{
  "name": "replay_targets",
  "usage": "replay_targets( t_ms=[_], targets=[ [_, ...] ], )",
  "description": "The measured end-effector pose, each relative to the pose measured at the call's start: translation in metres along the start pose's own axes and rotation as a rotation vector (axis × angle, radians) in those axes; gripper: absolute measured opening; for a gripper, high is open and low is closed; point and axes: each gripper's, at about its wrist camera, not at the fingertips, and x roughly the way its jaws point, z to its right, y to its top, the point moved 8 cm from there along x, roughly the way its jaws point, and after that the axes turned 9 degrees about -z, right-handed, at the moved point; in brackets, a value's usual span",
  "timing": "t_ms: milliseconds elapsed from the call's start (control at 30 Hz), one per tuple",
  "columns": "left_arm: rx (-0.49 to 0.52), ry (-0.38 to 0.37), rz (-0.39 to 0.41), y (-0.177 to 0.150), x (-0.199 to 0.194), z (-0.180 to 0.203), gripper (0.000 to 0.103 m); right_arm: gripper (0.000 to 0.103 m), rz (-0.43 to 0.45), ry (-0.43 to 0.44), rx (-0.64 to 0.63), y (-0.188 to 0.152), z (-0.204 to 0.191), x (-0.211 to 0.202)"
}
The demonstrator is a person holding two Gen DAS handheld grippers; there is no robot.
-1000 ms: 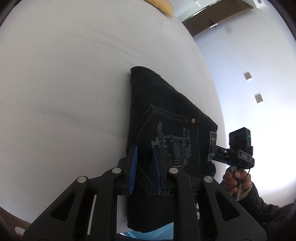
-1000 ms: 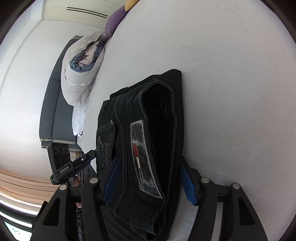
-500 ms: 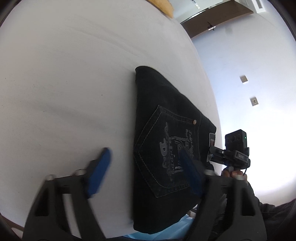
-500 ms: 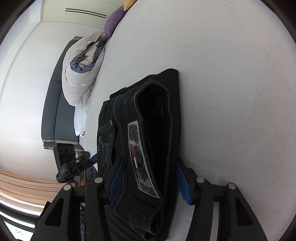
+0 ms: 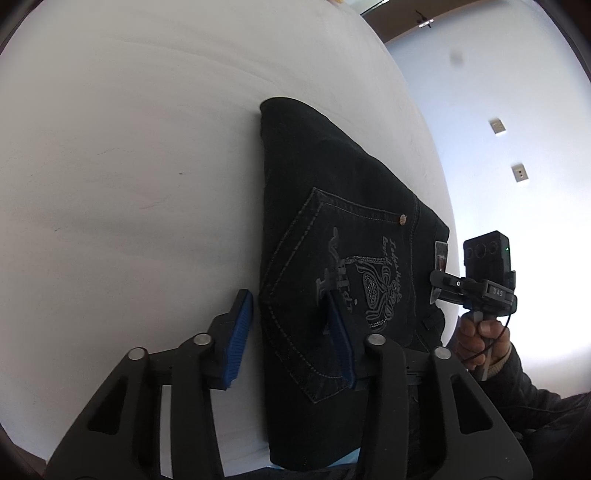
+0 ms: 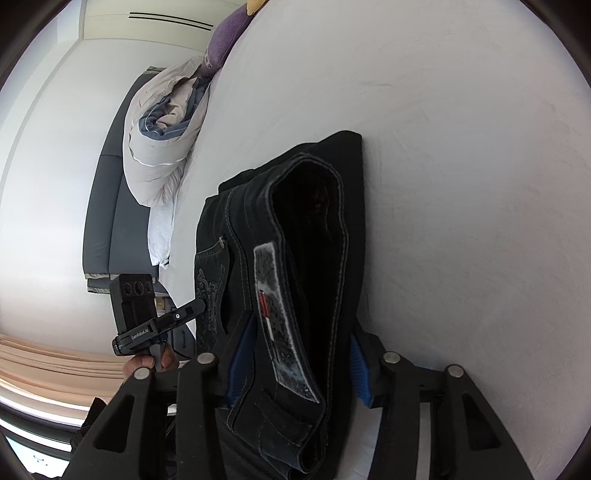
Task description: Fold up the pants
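The black jeans (image 5: 332, 229) lie folded into a compact stack on the white bed, back pocket with grey embroidery facing up. My left gripper (image 5: 291, 332) is open, its blue pads on either side of the stack's near edge, one pad on the sheet and one over the pocket. In the right wrist view the jeans (image 6: 306, 236) show the open waistband and a grey label. My right gripper (image 6: 299, 365) is open with its jaws around the thick waistband end. Each gripper also shows in the other's view: the right one (image 5: 439, 288) and the left one (image 6: 192, 308).
The white bed sheet (image 5: 129, 166) stretches around the jeans. A rolled grey-white duvet (image 6: 166, 133) and a purple pillow (image 6: 225, 33) lie at the bed's far end, beside a dark headboard (image 6: 103, 206). A wall with sockets (image 5: 519, 173) is to the right.
My left gripper, shut on the jeans' edge a second ago, opened wide and has since narrowed somewhat around that edge. My right gripper stayed open around the waistband and barely moved.
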Motion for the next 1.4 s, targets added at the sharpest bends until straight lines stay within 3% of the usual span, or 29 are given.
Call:
replay_targets(
  t_ms=[167,400,567,767,933,1033,1167,1267,1367,1400],
  targets=[
    [0.048,0.136,0.026,-0.003,0.004,0.016,0.027,0.028,0.005,-0.046,-0.037,-0.001,-0.002,0.002],
    [0.077,0.228,0.077,-0.005,-0.005,0.046,0.016,0.019,0.062,-0.203,-0.192,-0.003,-0.024,-0.004],
    [0.095,0.193,0.151,0.004,-0.028,0.077,0.016,0.018,0.103,-0.215,-0.269,0.001,-0.048,-0.021],
    [0.135,0.16,0.22,0.02,-0.042,0.103,0.015,0.018,0.203,-0.222,-0.338,0.037,-0.074,-0.077],
    [0.166,0.14,0.26,0.043,-0.03,0.095,0.016,0.018,0.258,-0.233,-0.344,0.047,-0.082,-0.105],
    [0.181,0.146,0.252,0.082,-0.011,0.105,0.016,0.018,0.277,-0.24,-0.328,0.053,-0.082,-0.111],
    [0.184,0.163,0.22,0.121,0.02,0.104,0.016,0.018,0.274,-0.228,-0.281,0.062,-0.07,-0.103],
    [0.159,0.177,0.175,0.142,0.055,0.089,0.016,0.018,0.236,-0.214,-0.208,0.086,-0.029,-0.089],
    [0.122,0.242,0.129,0.149,0.093,0.068,0.018,0.029,0.206,-0.232,-0.113,0.095,0.017,-0.073],
    [0.102,0.237,0.128,0.149,0.1,0.061,0.024,0.03,0.215,-0.17,-0.078,0.095,0.03,-0.073]
  ],
)
